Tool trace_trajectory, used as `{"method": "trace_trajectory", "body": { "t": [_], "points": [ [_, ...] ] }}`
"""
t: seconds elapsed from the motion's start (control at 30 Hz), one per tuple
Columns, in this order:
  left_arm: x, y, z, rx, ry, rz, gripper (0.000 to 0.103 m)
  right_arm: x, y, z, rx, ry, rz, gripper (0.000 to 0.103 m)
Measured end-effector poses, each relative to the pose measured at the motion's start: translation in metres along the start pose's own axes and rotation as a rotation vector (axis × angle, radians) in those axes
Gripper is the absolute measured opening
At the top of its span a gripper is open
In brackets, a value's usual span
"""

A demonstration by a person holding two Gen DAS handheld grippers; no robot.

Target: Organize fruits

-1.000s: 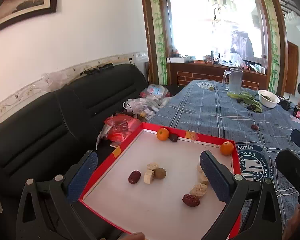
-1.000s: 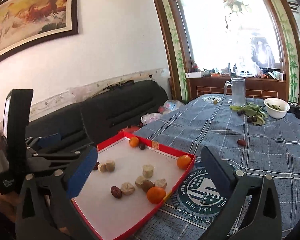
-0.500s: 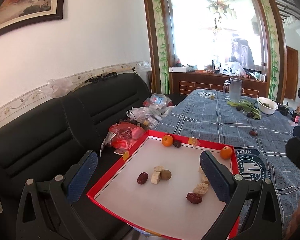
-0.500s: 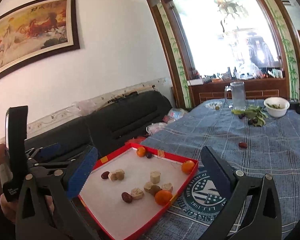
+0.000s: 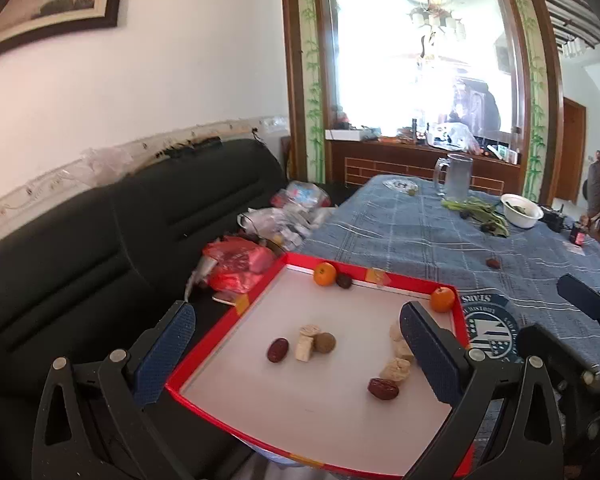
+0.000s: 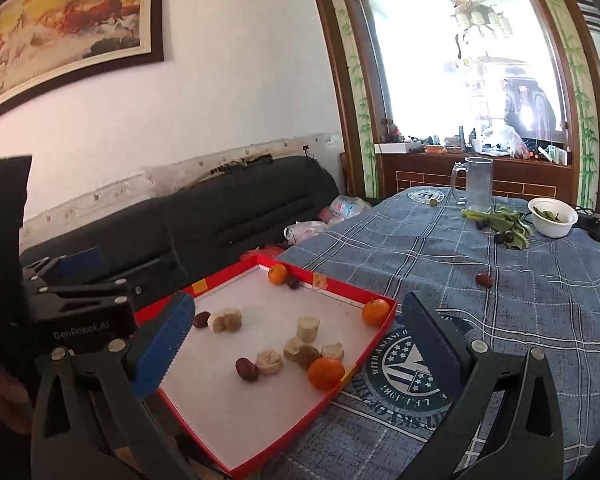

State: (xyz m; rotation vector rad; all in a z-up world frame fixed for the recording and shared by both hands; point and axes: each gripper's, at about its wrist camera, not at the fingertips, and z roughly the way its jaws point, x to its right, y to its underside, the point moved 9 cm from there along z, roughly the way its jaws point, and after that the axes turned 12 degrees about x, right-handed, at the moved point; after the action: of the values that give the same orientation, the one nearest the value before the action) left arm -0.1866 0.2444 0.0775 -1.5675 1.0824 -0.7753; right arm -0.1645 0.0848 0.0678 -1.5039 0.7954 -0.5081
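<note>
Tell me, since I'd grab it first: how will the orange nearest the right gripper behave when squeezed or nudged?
The orange looks round and smooth, so a nudge would probably roll it until the red tray rim beside it stops it. It seems small and firm enough for a light pinch, though its skin may slip.

We identify the setting as a home living and dining room. Evidence: a black sofa point(image 6: 228, 216) against the wall, a framed horse painting point(image 6: 68, 28) above it, a chandelier point(image 6: 478, 12) beyond a wood-framed glass partition, and a counter point(image 6: 500, 280) covered with a blue plaid cloth carrying a glass pitcher point(image 6: 476, 184) and a white bowl point(image 6: 552, 216).
</note>
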Motion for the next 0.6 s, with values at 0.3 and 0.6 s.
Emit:
{"method": "trace_trajectory", "body": {
  "t": [0.3,0.6],
  "points": [
    [-0.007,0.002,0.014,-0.021,0.027,-0.049,0.102,-0.012,0.004,0.01,-0.014,0.013,-0.085,0.103],
    [-0.028,-0.003,0.032,-0.033,0.025,-0.068,0.102,-0.024,-0.001,0.028,-0.023,0.037,-0.121,0.103]
  ]
}}
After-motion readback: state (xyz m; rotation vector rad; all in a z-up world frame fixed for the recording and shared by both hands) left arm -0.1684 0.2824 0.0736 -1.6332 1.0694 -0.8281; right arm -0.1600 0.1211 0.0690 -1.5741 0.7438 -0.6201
